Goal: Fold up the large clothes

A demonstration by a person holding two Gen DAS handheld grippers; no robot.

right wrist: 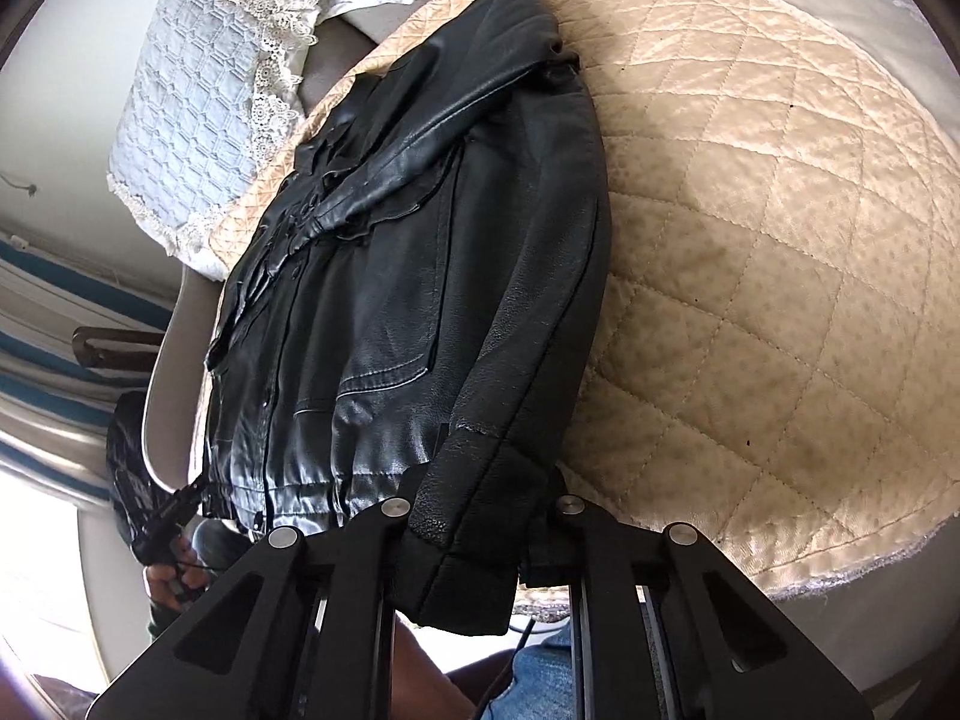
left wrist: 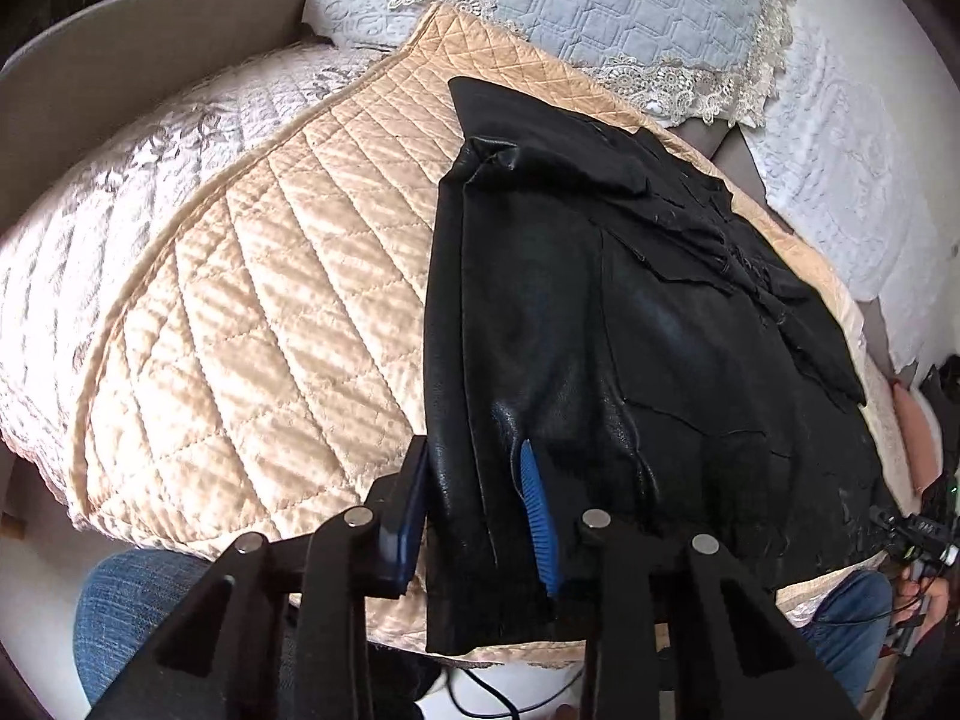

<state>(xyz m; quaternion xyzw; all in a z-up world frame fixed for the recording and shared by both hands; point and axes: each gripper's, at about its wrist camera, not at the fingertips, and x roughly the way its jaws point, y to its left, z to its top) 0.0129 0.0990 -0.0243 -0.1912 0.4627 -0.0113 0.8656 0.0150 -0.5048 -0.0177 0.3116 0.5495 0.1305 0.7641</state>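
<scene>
Jacket [left wrist: 630,330] of black leather lies spread flat on the beige quilted cover [left wrist: 252,312], with its hem hanging over the near edge toward me. My left gripper [left wrist: 474,510] has the hem on the jacket's left side between its blue-padded fingers [left wrist: 537,510], and the leather bunches up there in a pinch. My right gripper [right wrist: 474,516] grips a sleeve cuff [right wrist: 462,546] at the near edge, the fingers pressed in on the thick black fold from both sides.

The cover is satin-like, stitched in diamonds, and drapes over a rounded, cushioned seat. Beyond it at the far side rests a pale blue quilted cushion [left wrist: 600,6] trimmed with cream lace, and white embossed fabric [left wrist: 852,168] runs off to the right. A silvery floral quilt [left wrist: 120,192] lies to the left of the beige one. My jeans [left wrist: 126,618] show below the near edge.
</scene>
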